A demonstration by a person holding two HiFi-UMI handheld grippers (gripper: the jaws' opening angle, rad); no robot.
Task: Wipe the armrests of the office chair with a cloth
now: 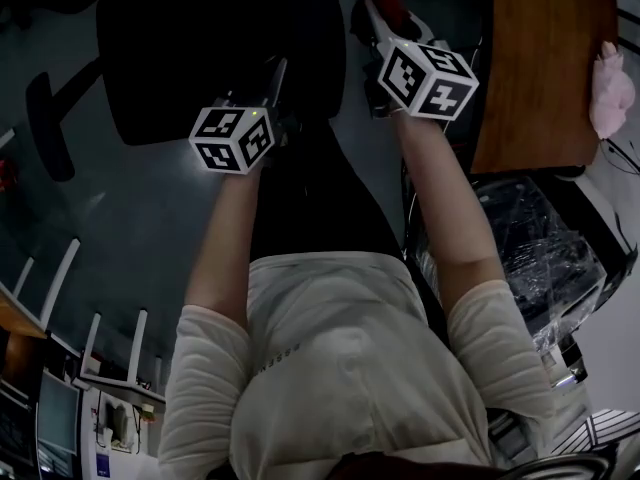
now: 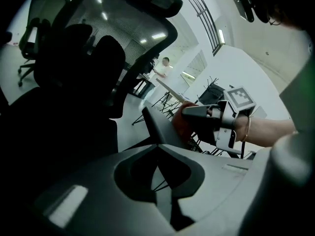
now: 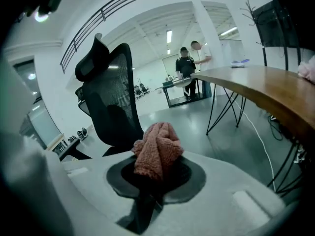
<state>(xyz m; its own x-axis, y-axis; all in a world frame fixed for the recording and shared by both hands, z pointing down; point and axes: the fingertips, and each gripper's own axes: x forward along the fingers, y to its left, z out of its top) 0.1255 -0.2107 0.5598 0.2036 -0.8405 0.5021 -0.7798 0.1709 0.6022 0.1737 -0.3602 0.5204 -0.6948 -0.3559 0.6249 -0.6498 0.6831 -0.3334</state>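
Wiping appears in hand. The right tool (image 2: 193,113) grips the cloth (image 3: 157,154), which seems to touch the chair (image 1: 220,48) armrest (image 2: 156,124). The left tool (image 2: 160,178) is closed and empty. The next move likely calls for drawing the cloth along the armrest under steady pressure.

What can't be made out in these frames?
1. Whether cloth touches armrest: right gripper view, cloth hides what lies below it.
2. Far end of armrest: left gripper view, behind right gripper.
3. Detail of chair: head view, too dark.
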